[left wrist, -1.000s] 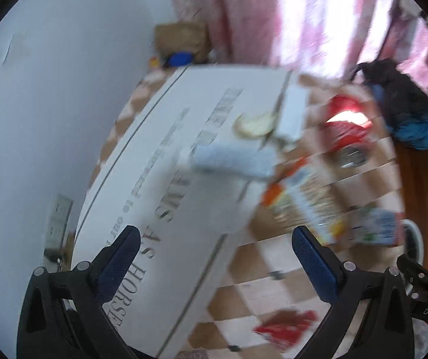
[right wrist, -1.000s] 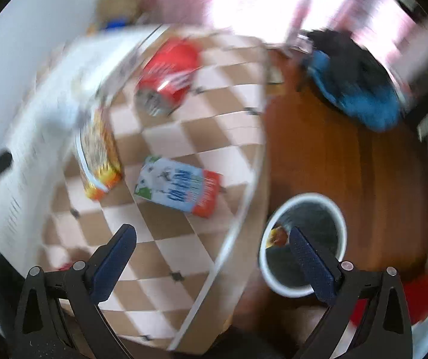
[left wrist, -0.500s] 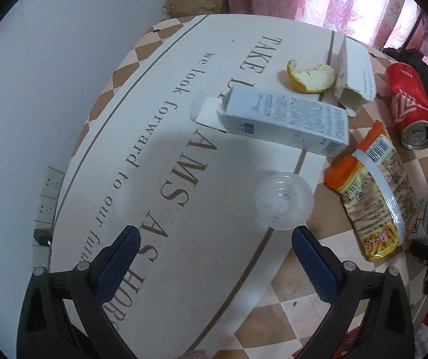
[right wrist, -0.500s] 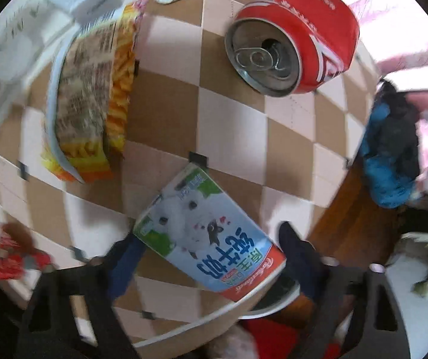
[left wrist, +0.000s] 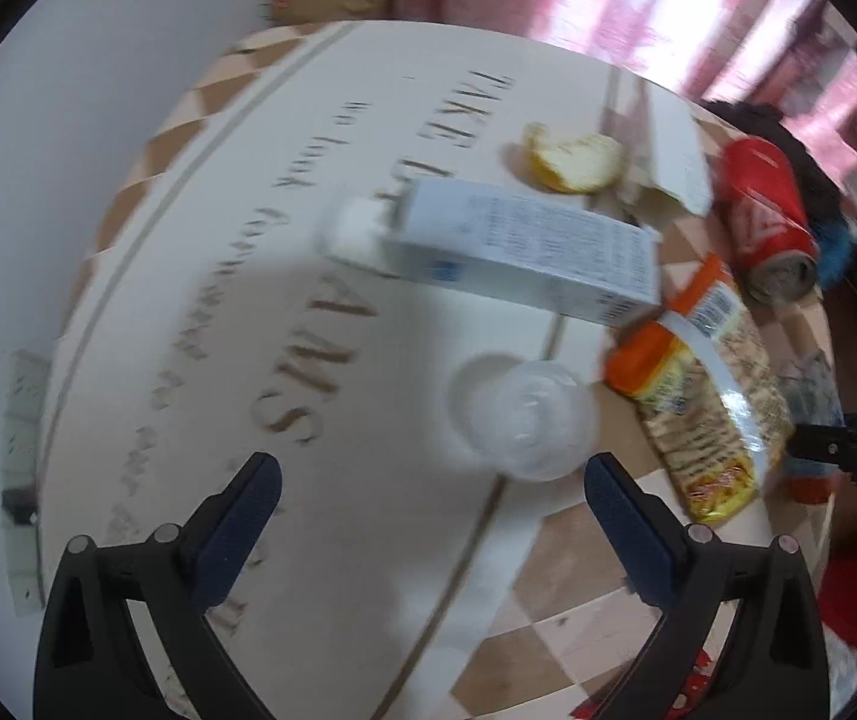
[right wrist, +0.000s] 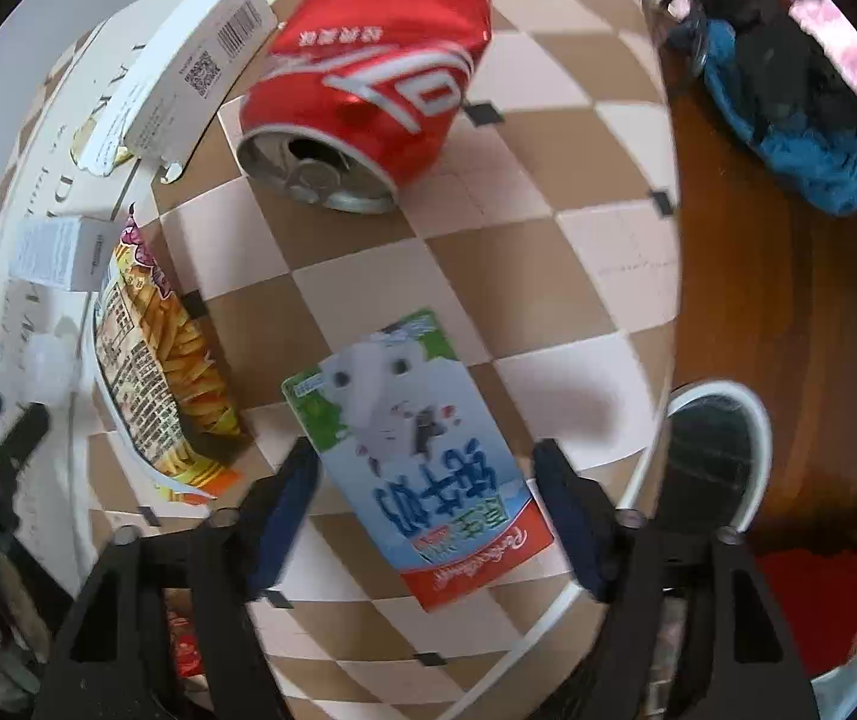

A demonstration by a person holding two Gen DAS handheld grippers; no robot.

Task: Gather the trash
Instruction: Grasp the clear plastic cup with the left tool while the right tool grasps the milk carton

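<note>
My right gripper is open, its fingers either side of a flat milk carton with a white animal print, lying on the checkered table. A white trash bin stands on the floor past the table's right edge. My left gripper is open and empty above the table, just short of a clear plastic cup. A red can, a snack bag and a white-blue box also lie on the table.
An orange peel and a white barcode box lie near the far side. Blue and black cloth lies on the wooden floor. A red wrapper sits at the near edge. A white wall is to the left.
My right gripper has dropped from high above the table to straddle the milk carton. My left gripper has swung over the table and closed in toward the clear cup.
</note>
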